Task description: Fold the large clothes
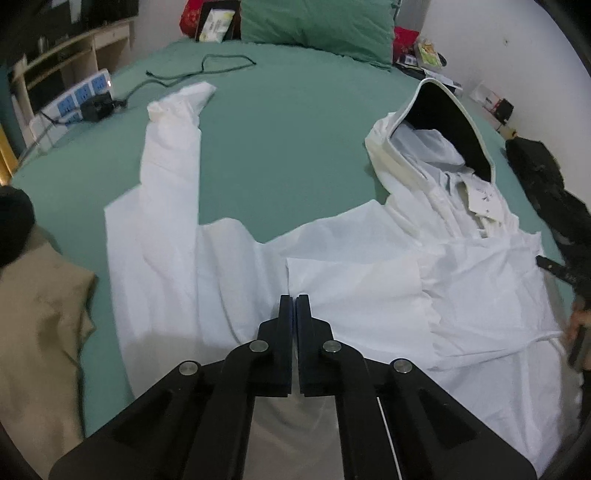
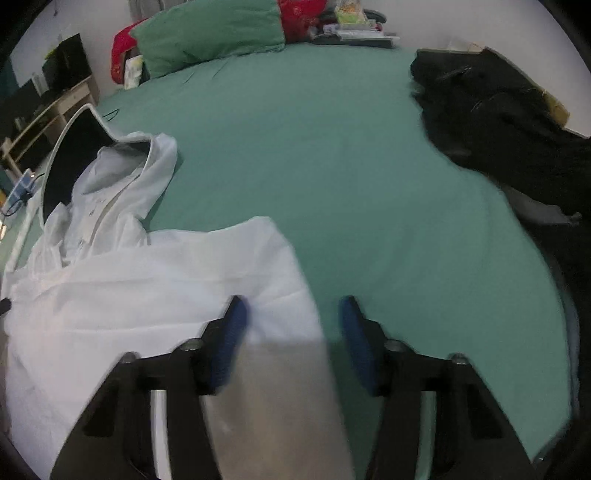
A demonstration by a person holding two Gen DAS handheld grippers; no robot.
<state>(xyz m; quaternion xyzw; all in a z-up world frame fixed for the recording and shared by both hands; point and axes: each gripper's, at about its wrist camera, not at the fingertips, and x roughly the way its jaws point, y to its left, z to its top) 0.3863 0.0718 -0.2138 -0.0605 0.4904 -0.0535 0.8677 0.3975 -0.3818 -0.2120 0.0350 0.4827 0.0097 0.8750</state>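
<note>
A white hooded jacket (image 1: 369, 288) lies spread on a green bed (image 1: 288, 147), with one gripper closed and the other spread wide.

The jacket is thin, smooth, lightly creased cloth; one sleeve (image 1: 170, 147) stretches straight up the sheet, while the stiff curved hood (image 1: 443, 122) with its dark lining stands up at the far right of the left view. The left gripper (image 1: 294, 306) hovers low over the jacket's middle, its black fingers clenched together; whether any cloth is pinched between them cannot be told. The right gripper (image 2: 293, 314) has its blue-padded fingers (image 2: 232, 332) released and wide apart, straddling the jacket's blurred edge (image 2: 284, 332). A rumpled black garment (image 2: 498, 110) lies at the bed's right side, a matte tan cloth (image 1: 40, 325) at its left, and a soft green pillow (image 1: 317, 26) at the head.
</note>
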